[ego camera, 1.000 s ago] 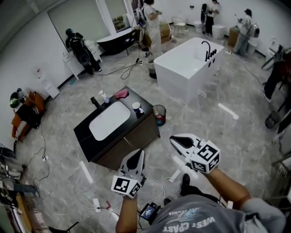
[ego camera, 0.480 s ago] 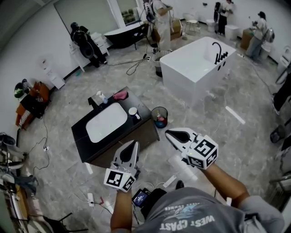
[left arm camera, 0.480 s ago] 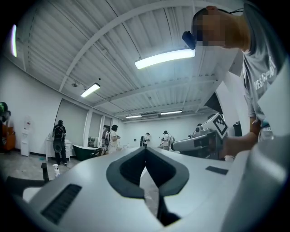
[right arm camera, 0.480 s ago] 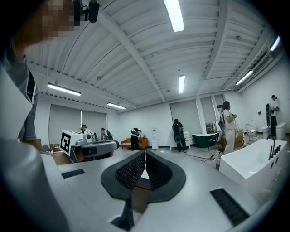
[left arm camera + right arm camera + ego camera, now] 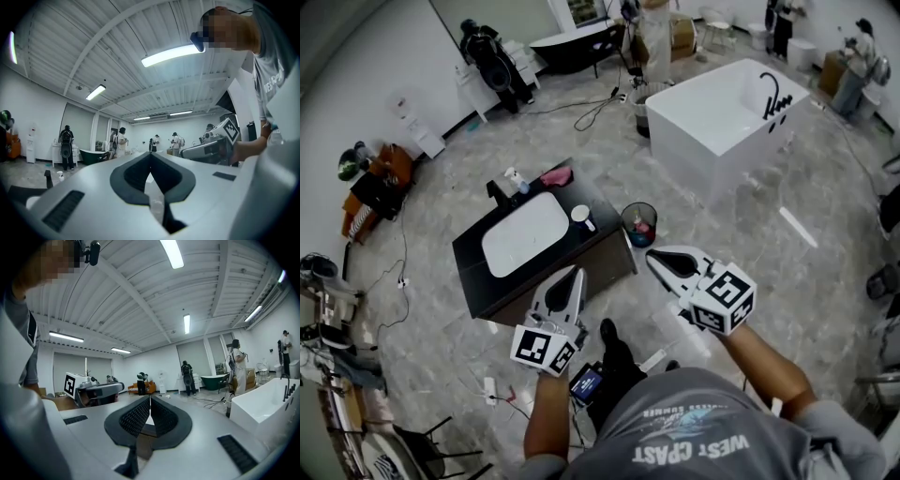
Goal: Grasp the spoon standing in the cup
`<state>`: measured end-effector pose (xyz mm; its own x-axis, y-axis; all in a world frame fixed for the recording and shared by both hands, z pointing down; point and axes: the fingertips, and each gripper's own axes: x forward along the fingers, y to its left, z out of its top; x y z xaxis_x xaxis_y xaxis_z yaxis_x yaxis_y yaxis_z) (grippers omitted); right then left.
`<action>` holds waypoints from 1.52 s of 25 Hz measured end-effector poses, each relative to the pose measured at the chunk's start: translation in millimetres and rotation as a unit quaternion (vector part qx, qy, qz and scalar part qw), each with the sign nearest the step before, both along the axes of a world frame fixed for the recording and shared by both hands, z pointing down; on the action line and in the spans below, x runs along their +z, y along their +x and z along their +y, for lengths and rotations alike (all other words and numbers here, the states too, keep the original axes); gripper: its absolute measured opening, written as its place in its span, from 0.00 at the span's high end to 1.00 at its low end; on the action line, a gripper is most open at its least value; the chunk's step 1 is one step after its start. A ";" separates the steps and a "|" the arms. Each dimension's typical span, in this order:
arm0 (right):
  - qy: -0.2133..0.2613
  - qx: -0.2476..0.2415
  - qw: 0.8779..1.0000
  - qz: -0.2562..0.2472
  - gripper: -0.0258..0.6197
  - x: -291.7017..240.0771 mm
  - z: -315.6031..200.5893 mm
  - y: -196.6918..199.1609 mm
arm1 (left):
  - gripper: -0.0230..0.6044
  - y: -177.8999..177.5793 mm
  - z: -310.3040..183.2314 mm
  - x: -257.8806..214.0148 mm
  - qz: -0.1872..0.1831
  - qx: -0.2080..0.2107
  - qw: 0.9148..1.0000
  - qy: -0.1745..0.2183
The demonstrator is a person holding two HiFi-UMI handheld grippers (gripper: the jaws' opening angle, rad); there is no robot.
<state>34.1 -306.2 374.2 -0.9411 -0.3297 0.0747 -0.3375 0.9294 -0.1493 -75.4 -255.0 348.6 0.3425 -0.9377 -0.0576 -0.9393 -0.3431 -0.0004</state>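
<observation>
White bathtub (image 5: pixel 712 131) stands well apart from the black counter (image 5: pixel 472 267) with its white basin (image 5: pixel 525 246). Left gripper (image 5: pixel 573 274) and right gripper (image 5: pixel 657 258) are held off the counter's near edge, jaws clenched, nothing between them. Cup (image 5: pixel 579 215) sits right of the basin; spoon too small to make out.

Black vanity (image 5: pixel 605 239), white basin (image 5: pixel 525 246), white cup (image 5: pixel 579 215), white bathtub (image 5: pixel 675 127), grey marbled floor (image 5: pixel 441 202)

Grey printed T-shirt (image 5: pixel 694 433) (short-sleeved); white left hand-held gripper (image 5: pixel 577 272) and right hand-held gripper (image 5: pixel 653 256), black-padded.
</observation>
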 end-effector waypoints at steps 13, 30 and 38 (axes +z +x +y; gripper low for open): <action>-0.018 0.020 0.999 0.026 0.91 35.3 -68.2 -64.0 | 0.96 -61.9 -69.1 21.4 0.011 0.015 1.000 -0.003; -0.094 0.055 0.992 0.071 0.91 121.6 -178.8 -168.8 | 0.96 -161.1 -171.1 88.9 0.050 0.033 0.996 -0.069; -0.144 0.068 0.982 0.105 0.90 193.9 -228.8 -211.4 | 0.96 -201.8 -205.9 132.7 0.071 0.033 0.991 -0.109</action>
